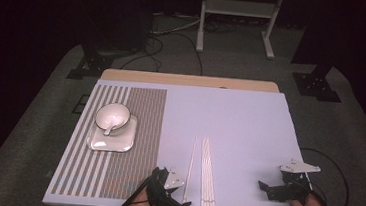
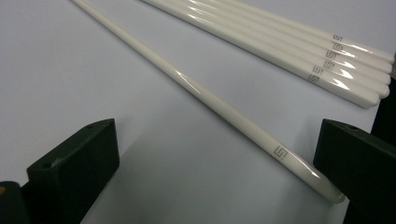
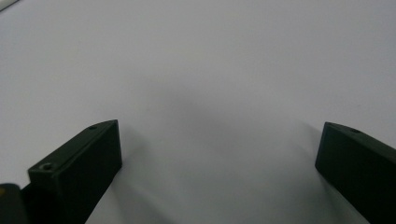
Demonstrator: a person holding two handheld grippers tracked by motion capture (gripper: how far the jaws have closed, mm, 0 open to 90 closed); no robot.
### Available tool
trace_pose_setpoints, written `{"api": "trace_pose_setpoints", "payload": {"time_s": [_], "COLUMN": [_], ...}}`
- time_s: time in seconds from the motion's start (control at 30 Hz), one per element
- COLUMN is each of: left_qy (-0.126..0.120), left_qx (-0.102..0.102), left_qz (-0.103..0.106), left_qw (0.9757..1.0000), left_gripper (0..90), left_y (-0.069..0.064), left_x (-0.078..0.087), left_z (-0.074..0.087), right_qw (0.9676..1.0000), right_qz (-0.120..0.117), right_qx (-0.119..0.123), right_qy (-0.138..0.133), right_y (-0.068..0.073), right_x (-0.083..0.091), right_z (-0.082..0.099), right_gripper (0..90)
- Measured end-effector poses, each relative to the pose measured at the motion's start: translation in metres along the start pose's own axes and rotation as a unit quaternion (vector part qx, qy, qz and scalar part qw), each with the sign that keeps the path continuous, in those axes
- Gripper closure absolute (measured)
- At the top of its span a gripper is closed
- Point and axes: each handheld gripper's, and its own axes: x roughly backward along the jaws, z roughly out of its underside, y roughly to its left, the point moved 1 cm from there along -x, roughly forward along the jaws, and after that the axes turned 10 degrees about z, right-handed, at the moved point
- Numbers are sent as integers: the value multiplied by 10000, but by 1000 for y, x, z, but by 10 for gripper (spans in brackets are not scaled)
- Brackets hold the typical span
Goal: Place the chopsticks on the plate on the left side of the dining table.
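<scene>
One white chopstick [image 1: 191, 164] lies alone on the pale table [image 1: 239, 123], just left of a bundle of several more chopsticks [image 1: 208, 175]. My left gripper [image 1: 172, 188] rests open at the front edge beside the single chopstick's near end. In the left gripper view that chopstick [image 2: 210, 93] runs diagonally between the spread jaws of my left gripper [image 2: 218, 133], its marked end close to the right jaw and touching neither jaw. The bundle [image 2: 289, 42] lies beyond. My right gripper [image 1: 266, 189] sits open at the front right. Only bare table lies between the jaws of my right gripper [image 3: 219, 128].
A striped placemat [image 1: 130, 168] covers the table's left part. On it a white square plate [image 1: 97, 144] carries a white bowl [image 1: 112, 116] with a spoon [image 1: 110, 127] in it. Past the far edge stand a metal frame's legs and cables on the floor.
</scene>
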Motion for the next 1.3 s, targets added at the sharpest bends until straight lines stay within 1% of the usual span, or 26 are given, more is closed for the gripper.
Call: {"api": "trace_pose_setpoints", "payload": {"time_s": [0.23, 0.37, 0.47, 0.83, 0.97, 1.3], "left_qy": [49, 102, 103, 117, 111, 132], "left_qx": [39, 42, 59, 94, 72, 112], "left_qz": [-32, -96, -88, -136, -215, -293], "left_qw": [10000, 9999, 9999, 9998, 9997, 9994], "left_gripper": [0, 0, 0, 0, 0, 0], "left_y": [5, 10, 12, 17, 19, 25], "left_x": [6, 11, 12, 16, 18, 22], "left_z": [4, 6, 8, 10, 10, 12], "right_qw": [10000, 10000, 10000, 10000, 10000, 10000], "right_qz": [0, 1, 0, 0, 2, 1], "right_qx": [1, -3, 0, -3, 0, -4], "right_qy": [0, -3, -1, -3, -1, -2], "right_y": [0, 0, 0, 0, 0, 0], "right_x": [0, 0, 0, 0, 0, 0], "right_z": [0, 0, 0, 0, 0, 0], "right_gripper": [0, 0, 0, 0, 0, 0]}}
